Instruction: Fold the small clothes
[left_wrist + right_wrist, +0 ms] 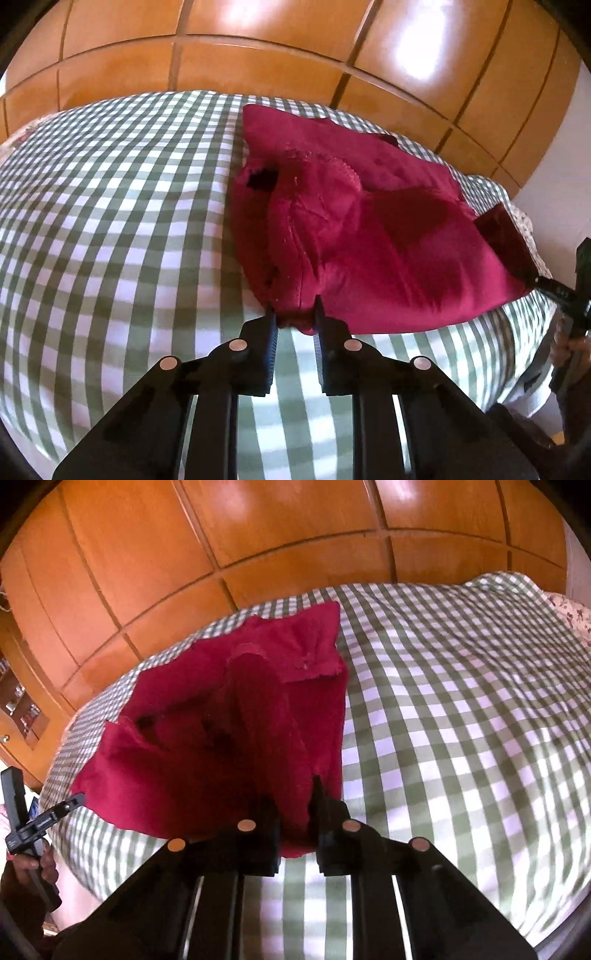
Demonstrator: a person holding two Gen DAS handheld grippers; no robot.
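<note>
A dark red garment (369, 229) lies rumpled on a green-and-white checked bedcover (110, 221). My left gripper (294, 314) is shut on its near left corner, with cloth bunched between the fingers. My right gripper (293, 797) is shut on the near right corner of the same red garment (229, 746), which hangs lifted and stretched between the two. The right gripper also shows at the right edge of the left wrist view (546, 284), at the garment's edge. The left gripper shows at the left edge of the right wrist view (75, 799).
Orange wooden wardrobe panels (295, 48) stand behind the bed. A floral pillow (572, 613) lies at the far right. A wooden shelf unit (22, 709) stands at the left. The checked bedcover (461, 720) stretches wide beside the garment.
</note>
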